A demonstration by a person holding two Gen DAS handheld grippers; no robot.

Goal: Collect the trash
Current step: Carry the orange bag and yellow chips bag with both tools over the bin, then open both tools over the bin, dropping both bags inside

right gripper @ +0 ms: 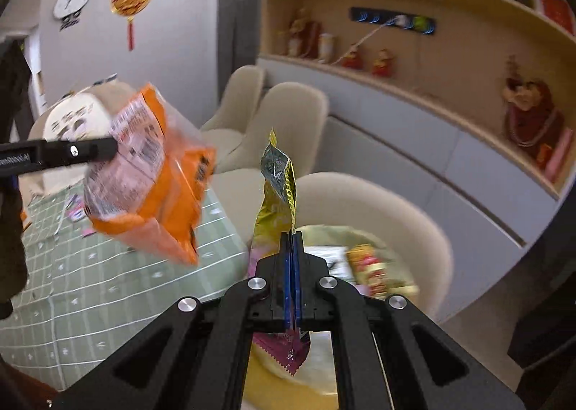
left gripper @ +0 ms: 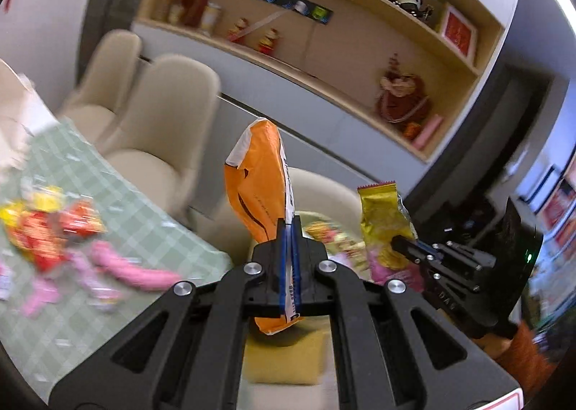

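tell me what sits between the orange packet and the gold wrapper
Nothing solid: in the left wrist view the orange packet and gold wrapper are held apart in the air, with only a beige chair and blurred wrappers behind the gap.

Glossy orange plastic bag (left gripper: 257, 190), shiny gold foil wrapper (right gripper: 277, 190), matt black plastic grippers, checked green tablecloth (right gripper: 108, 276), wood shelf (left gripper: 360, 60) at 12 o'clock

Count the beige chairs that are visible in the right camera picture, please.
3. Two chairs stand side by side along the table's far edge; a third chair is nearer, holding wrappers. Others may be hidden.
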